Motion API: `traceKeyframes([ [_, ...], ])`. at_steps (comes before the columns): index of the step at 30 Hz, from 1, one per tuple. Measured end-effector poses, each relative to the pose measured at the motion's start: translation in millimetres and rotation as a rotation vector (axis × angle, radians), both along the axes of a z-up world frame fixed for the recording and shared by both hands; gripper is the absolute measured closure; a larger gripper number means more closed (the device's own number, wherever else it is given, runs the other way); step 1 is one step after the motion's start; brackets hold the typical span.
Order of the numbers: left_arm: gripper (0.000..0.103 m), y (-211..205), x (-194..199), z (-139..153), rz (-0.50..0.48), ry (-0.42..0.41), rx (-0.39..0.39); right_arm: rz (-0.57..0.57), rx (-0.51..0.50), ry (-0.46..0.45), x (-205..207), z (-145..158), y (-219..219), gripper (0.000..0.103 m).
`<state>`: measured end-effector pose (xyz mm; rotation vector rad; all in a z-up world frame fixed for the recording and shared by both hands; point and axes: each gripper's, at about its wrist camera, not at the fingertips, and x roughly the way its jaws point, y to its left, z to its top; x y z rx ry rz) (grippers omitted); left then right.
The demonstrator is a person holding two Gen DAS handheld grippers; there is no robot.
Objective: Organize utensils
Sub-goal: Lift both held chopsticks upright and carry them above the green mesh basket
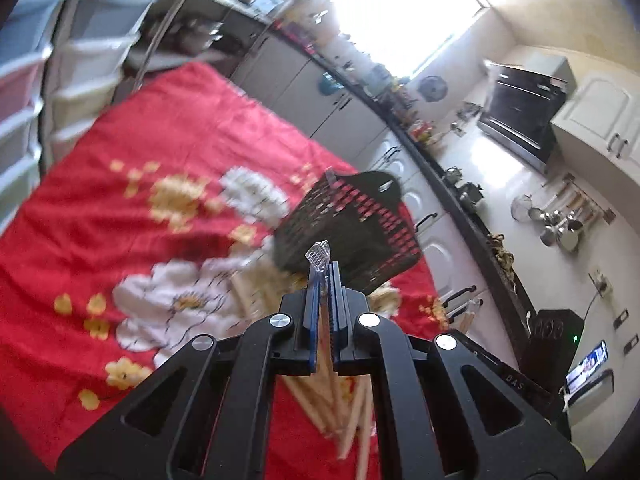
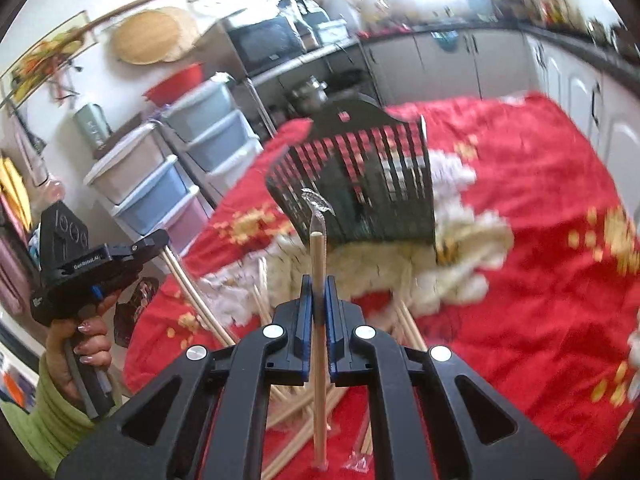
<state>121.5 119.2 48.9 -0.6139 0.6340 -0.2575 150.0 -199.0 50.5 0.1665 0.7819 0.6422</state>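
A black slotted utensil basket (image 1: 352,232) stands on the red flowered cloth (image 1: 120,200); it also shows in the right wrist view (image 2: 360,188). My left gripper (image 1: 325,272) is shut on a wrapped wooden chopstick whose clear wrapper tip (image 1: 318,254) sticks out just short of the basket. My right gripper (image 2: 319,284) is shut on another wooden chopstick (image 2: 319,256) with a clear wrapper tip, pointing at the basket. Several loose wooden chopsticks (image 2: 296,412) lie on the cloth under both grippers. The left gripper's body (image 2: 92,268) shows at the left of the right wrist view.
Plastic drawer units (image 2: 160,184) stand left of the table. Kitchen cabinets and a dark counter (image 1: 440,184) run along the far side. A microwave (image 2: 268,40) sits on a shelf behind the table.
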Motion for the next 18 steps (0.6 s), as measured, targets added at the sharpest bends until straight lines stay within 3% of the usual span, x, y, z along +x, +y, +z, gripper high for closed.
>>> traceKeyframes([
  [8, 0.101, -31, 7, 55, -0.044, -0.141, 0.087, -0.014, 0.026, -0.133, 7, 37, -5, 0.097],
  [18, 0.101, -59, 31, 80, -0.092, -0.224, 0.057, -0.067, 0.070, -0.248, 19, 65, -11, 0.097],
])
